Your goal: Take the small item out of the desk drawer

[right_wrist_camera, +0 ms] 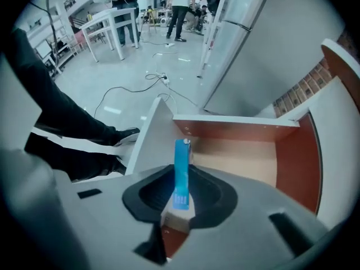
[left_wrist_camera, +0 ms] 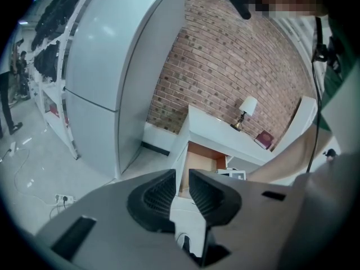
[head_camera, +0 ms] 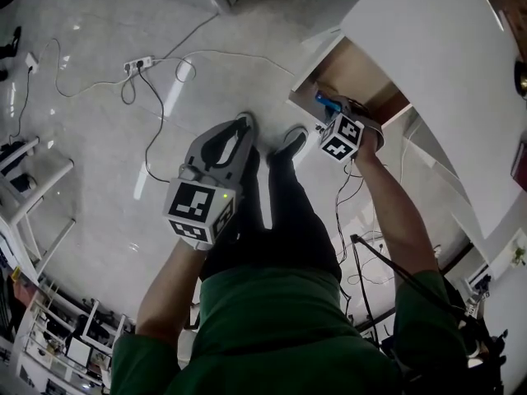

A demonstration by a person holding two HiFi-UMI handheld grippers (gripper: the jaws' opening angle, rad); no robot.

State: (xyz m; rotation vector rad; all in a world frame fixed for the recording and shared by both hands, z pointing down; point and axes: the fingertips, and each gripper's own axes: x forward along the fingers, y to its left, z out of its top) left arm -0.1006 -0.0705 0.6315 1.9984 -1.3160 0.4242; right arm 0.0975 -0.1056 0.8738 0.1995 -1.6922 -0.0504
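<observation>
right gripper (right_wrist_camera: pixel 181 172) points down over the open drawer (right_wrist_camera: pixel 242 151) — jaws pinched on a thin blue item (right_wrist_camera: pixel 181 153) that stands upright between the pads. left gripper (left_wrist_camera: pixel 181 185) sits apart over the floor (head_camera: pixel 99 138) — jaws a narrow gap apart, nothing between them.

Desk (head_camera: pixel 428 48) partly out of view
</observation>
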